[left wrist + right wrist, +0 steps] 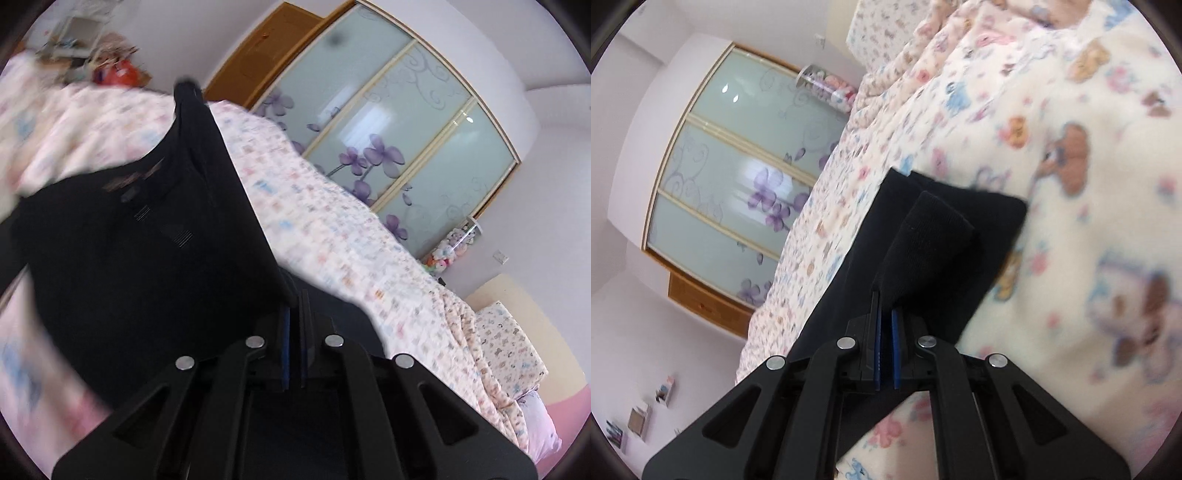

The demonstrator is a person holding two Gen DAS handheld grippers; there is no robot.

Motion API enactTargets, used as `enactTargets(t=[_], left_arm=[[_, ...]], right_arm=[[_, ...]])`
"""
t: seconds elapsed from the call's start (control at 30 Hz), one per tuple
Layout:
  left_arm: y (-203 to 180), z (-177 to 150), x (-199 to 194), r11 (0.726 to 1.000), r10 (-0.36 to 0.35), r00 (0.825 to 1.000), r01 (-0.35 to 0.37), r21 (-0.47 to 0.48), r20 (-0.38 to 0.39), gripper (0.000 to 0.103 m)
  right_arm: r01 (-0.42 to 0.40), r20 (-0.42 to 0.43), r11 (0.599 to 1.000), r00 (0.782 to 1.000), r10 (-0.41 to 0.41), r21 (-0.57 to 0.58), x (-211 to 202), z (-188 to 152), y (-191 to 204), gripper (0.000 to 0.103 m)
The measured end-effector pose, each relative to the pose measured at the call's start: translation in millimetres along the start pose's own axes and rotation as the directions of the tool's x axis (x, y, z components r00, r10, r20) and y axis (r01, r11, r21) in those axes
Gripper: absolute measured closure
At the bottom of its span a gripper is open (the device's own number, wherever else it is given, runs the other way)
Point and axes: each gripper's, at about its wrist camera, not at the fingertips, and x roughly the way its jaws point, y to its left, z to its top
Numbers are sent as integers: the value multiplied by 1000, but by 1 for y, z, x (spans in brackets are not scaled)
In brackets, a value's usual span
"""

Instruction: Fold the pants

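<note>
The black pants [140, 240] hang stretched above a bed with a bear-print blanket [332, 229]. My left gripper [294, 295] is shut on the pants' edge near the waistband; the cloth spreads up and left from its jaws. In the right wrist view my right gripper [885, 301] is shut on a folded hem of the black pants [923, 243], and the leg lies across the blanket [1071, 184] behind it.
A wardrobe with frosted sliding doors and purple flowers [388, 147] stands beside the bed; it also shows in the right wrist view [738, 184]. A pillow [509, 347] lies at the bed's end. Cluttered shelves [81, 40] stand in the far corner.
</note>
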Motion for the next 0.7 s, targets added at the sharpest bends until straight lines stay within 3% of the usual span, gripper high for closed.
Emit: enactTargets(t=[0.17,0.3,0.33,0.47,0.57,0.7], left_arm=[[40,-57,-14,998,66,997,-67,-19,-41,99],[55,-62,-21,996,22,1000,-23,-85,-17,94],[57,-61,-26,996,22,1000,-21,-91,4,87],[58,-56,-45,995,2,993,9,-97,116,37],[55,-51,-52,997,-13,988,24,-70,153,24],[68,-34,-58,990,-5,987,27,-138,161,22]], right_arm=[[28,12,1000,1000,-28,11,-2,1,-5,99],[34,23,999,999,-34,-1,-4,2,-6,99],[33,24,999,999,-33,0,-5,2,-5,99],[10,34,1000,999,-9,-3,-4,3,-1,99],[-3,44,1000,999,3,-12,-3,5,3,99],[-16,51,1000,999,17,-12,-2,5,5,99]])
